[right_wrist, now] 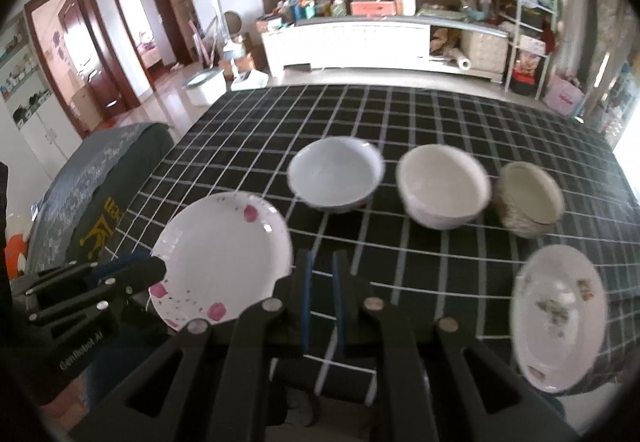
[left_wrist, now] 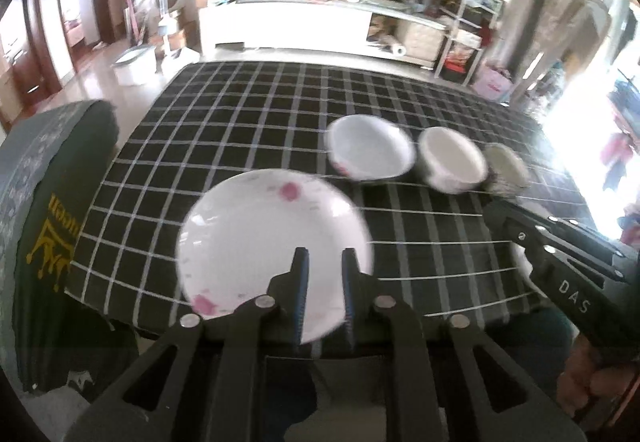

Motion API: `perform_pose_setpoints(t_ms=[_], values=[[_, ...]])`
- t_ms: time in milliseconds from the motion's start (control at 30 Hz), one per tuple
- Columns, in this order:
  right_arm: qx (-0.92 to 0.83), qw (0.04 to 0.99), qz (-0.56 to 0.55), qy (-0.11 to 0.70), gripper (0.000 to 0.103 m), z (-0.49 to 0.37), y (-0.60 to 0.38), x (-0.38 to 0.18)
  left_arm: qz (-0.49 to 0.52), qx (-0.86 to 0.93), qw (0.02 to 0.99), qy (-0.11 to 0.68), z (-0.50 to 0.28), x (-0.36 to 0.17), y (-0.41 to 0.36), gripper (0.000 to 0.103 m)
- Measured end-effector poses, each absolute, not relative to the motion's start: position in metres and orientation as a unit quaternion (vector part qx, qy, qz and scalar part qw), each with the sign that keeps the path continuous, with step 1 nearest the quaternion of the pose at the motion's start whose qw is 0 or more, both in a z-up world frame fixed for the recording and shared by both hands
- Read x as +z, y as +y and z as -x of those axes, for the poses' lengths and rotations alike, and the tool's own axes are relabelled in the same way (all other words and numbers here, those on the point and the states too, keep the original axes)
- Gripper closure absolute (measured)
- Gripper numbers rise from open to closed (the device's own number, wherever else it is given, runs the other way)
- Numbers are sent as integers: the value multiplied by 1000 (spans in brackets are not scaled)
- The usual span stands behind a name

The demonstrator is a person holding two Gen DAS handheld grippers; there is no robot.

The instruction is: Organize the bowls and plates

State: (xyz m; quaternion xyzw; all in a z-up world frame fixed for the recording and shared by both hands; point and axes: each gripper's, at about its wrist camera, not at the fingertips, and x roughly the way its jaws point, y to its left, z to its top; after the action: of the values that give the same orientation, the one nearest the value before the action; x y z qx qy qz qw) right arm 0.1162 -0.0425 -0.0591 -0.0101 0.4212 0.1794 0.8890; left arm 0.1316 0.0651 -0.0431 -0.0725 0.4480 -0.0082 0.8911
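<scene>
Plates and bowls are laid out on a checked desk [right_wrist: 440,113]. In the right wrist view, three bowls stand in a row: a pale blue bowl [right_wrist: 335,177] at 12 o'clock, a white bowl [right_wrist: 442,190] at 1 o'clock, and a patterned bowl [right_wrist: 528,201] at 2 o'clock. A pink-flowered plate [right_wrist: 224,262] lies at 10 o'clock and an oval plate [right_wrist: 558,316] at 4 o'clock, both near the front edge, kept apart from the bowls by kind. The right gripper [right_wrist: 322,262] is shown with fingers nearly closed and empty. The left gripper [left_wrist: 324,262], above the flowered plate, has fingers slightly parted, holding nothing.
</scene>
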Motion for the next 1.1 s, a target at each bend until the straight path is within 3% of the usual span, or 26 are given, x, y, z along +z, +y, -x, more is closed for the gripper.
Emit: perform_pose_setpoints(t_ms=[133,200,367,700,1100], values=[[156,897,-4,415,89,-108,-73,-47,58,-36,895,440,-134,-30,29,76],[145,899,-8,414,89,-105,-87,-43,53,-44,900,431,-136,-26,12,67],[109,904,-6,413,89,-99,-126,-39,27,-79,901,426,-144,-25,-32,58],[53,901,-34,430,79,-102,-206,-56,-6,-138,885,445,-163,-43,-112,57],[-3,884,-78,461,77,-112,-288,-96,-18,-168,852,496,-201,-91,-168,57]])
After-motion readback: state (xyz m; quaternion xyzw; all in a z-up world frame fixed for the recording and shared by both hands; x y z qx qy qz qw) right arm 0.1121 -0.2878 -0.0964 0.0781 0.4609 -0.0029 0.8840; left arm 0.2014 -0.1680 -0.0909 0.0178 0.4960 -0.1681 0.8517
